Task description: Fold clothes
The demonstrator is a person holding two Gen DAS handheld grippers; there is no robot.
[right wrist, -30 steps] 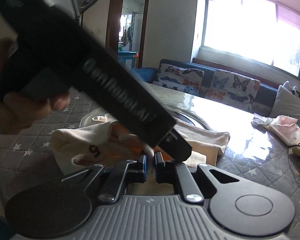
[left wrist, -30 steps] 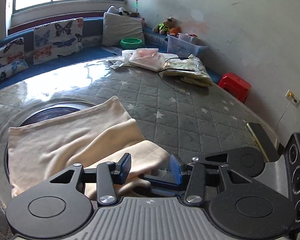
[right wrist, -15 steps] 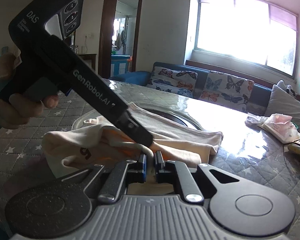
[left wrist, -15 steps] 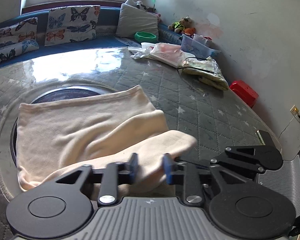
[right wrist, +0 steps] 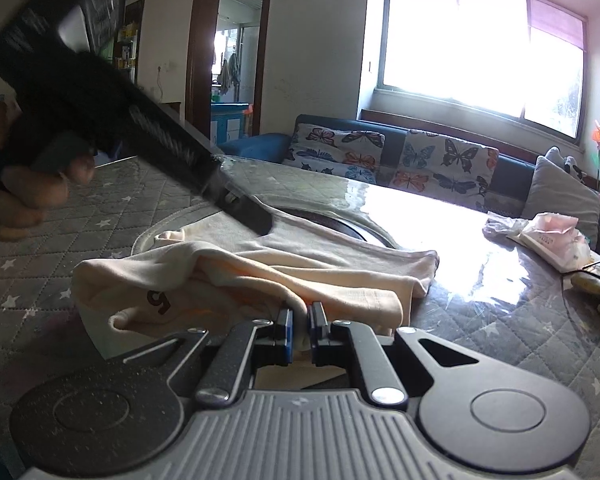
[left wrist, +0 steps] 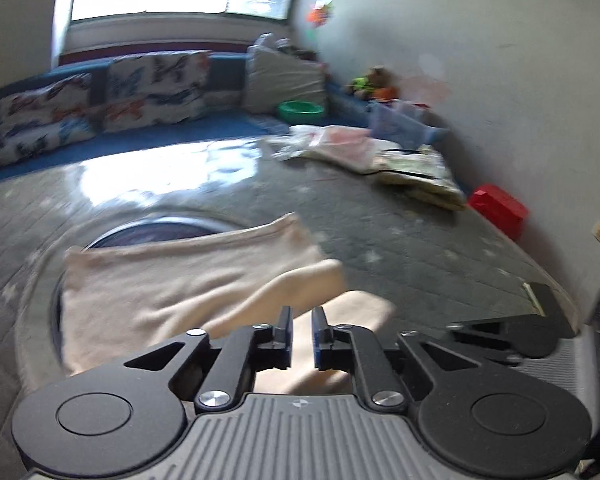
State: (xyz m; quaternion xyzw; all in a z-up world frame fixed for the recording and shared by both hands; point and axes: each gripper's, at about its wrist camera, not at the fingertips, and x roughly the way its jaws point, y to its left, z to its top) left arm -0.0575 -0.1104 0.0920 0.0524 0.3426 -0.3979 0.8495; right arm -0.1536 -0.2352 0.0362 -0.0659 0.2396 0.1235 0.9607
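A cream garment lies rumpled on the grey quilted table, partly over a round inset. My left gripper has its jaws narrow, with a thick cream fold filling the gap between the pads. In the right wrist view the left gripper comes in from the upper left in a person's hand, its tip over the garment's far edge. My right gripper is shut on a fold at the near edge of the garment, beside a dark printed mark. This frame is blurred.
A pile of pale clothes and bags sits at the table's far right side. A red stool stands past the right edge. A blue sofa with butterfly cushions runs under the window, with a green bowl on it.
The left jaws have come together from wide apart onto the cream fold. The left gripper has drawn away from the right gripper, up and to the left in the right wrist view. The right gripper stays put.
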